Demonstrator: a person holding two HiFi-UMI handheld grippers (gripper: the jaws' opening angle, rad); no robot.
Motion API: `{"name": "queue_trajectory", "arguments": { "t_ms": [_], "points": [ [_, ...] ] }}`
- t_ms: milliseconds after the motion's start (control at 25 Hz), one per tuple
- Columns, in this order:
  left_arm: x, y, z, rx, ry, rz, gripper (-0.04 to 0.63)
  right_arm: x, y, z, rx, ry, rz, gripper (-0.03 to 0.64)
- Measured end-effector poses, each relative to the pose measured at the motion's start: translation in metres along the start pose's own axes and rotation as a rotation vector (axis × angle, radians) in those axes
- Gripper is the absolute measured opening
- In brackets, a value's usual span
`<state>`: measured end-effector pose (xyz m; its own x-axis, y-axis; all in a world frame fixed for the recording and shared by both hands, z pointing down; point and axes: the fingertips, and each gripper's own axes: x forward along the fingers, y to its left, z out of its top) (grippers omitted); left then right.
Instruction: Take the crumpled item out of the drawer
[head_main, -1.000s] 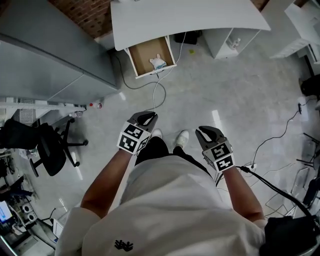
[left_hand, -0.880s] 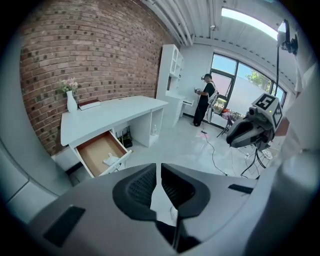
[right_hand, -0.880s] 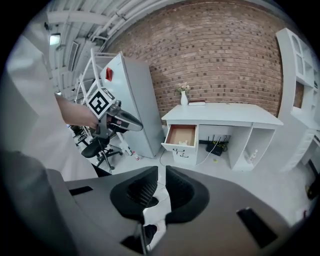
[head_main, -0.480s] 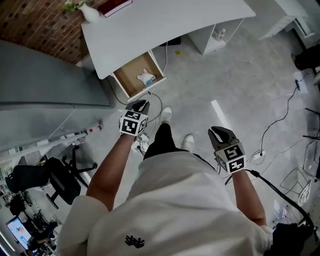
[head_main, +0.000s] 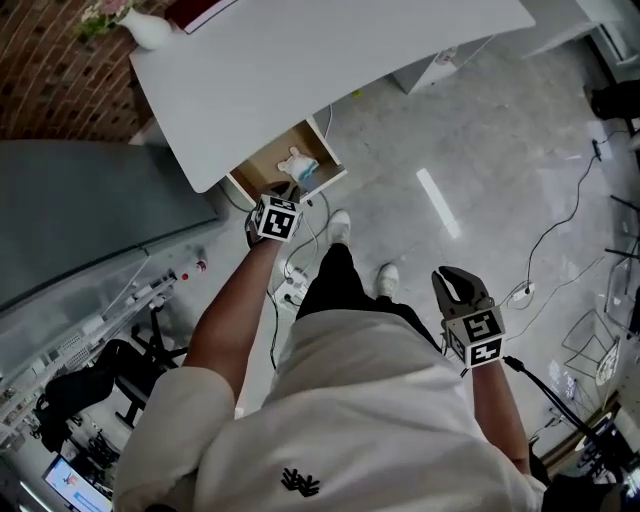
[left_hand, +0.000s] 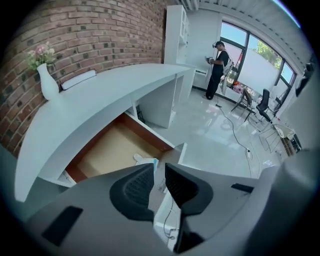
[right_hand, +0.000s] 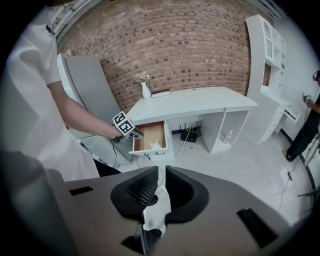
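The white desk (head_main: 330, 50) has its wooden drawer (head_main: 262, 162) pulled open. In it lies the crumpled white and pale blue item (head_main: 297, 165), near the drawer's front right corner. My left gripper (head_main: 281, 193) is stretched out to the drawer's front edge, jaws almost together with nothing between them. In the left gripper view the item (left_hand: 145, 161) peeks out just above the left gripper (left_hand: 159, 170). My right gripper (head_main: 456, 277) hangs by my side, shut and empty. The right gripper view shows the drawer (right_hand: 150, 136) and item (right_hand: 154, 145) well beyond the right gripper (right_hand: 161, 175).
A white vase with flowers (head_main: 140, 28) stands on the desk's far left. A grey cabinet (head_main: 90, 210) flanks the drawer's left. Cables and a power strip (head_main: 295, 285) lie on the floor by my feet. An office chair (head_main: 80, 390) is behind left. A person (left_hand: 218, 65) stands far off.
I have stepped closer to the desk. My left gripper has reached forward from hip height to the drawer's front edge. The right gripper stays at my side.
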<state>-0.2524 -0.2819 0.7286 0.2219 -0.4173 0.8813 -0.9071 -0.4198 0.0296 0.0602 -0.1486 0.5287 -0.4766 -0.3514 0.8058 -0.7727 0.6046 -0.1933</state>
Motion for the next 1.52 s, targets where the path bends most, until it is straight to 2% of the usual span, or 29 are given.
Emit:
{"name": "queue_trajectory", "arguments": {
  "t_ms": [240,560,720,800,960,1160,1240,1520],
  "points": [
    [0.076,0.037,-0.011,0.074,0.080,-0.017,0.079,0.041,-0.009,0.012,0.038,0.062,-0.018,0.069],
    [0.150,0.066,-0.027,0.128,0.170,-0.042,0.080,0.084,-0.010,0.015,0.068,0.149,-0.015,0.067],
    [0.177,0.076,-0.027,0.118,0.170,-0.029,0.091,0.096,-0.011,0.007,0.066,0.193,-0.008,0.068],
    [0.186,0.080,-0.030,0.121,0.178,-0.018,0.092,0.099,-0.010,0.008,0.072,0.204,-0.003,0.067],
    [0.200,0.085,-0.043,0.136,0.250,-0.011,0.092,0.097,-0.014,0.003,0.077,0.228,-0.005,0.066],
    [0.214,0.088,-0.048,0.145,0.274,-0.017,0.091,0.103,-0.021,-0.003,0.078,0.233,-0.016,0.066],
    [0.220,0.091,-0.051,0.146,0.289,-0.012,0.071,0.106,-0.024,-0.003,0.080,0.235,-0.018,0.066],
    [0.213,0.087,-0.043,0.122,0.270,0.015,0.031,0.099,-0.028,-0.014,0.077,0.237,-0.016,0.063]
  ]
}}
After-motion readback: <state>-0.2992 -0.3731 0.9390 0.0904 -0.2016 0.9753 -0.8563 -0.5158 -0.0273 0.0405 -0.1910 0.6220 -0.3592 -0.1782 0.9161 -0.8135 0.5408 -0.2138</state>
